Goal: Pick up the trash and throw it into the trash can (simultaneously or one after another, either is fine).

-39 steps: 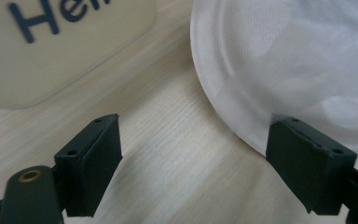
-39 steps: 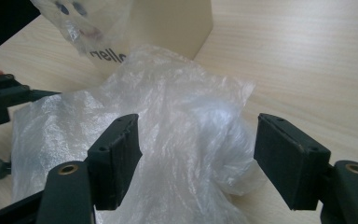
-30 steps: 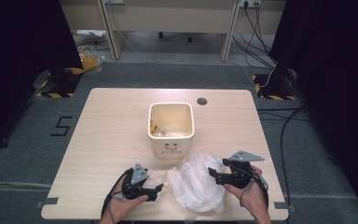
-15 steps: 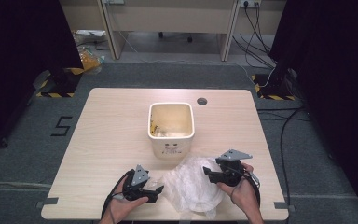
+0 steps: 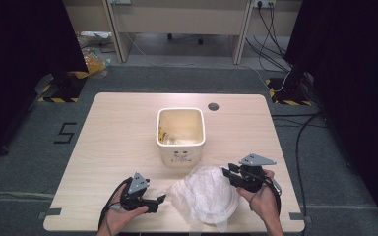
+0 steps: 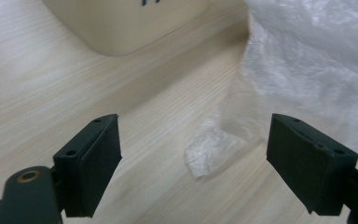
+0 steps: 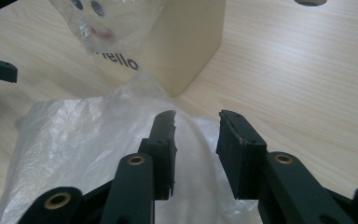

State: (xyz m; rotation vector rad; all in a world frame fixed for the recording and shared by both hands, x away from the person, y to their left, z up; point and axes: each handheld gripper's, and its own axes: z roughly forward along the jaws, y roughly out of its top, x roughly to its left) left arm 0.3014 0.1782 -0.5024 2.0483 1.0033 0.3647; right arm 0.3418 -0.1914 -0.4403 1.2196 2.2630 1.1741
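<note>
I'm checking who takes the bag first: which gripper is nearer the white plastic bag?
Right. The right gripper has its fingers over the plastic bag; the left gripper sits just short of its edge.

Pale wood, cream and frosted white

A cream bin (image 5: 181, 135) (dark "hello" lettering on its side) stands on the light wood-grain table (image 5: 108, 132); the crumpled plastic bag (image 5: 204, 194) is translucent white.

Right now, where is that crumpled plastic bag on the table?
In the high view the plastic bag lies at the table's near edge, between the left claw and right claw, just in front of the cream bin.
</note>
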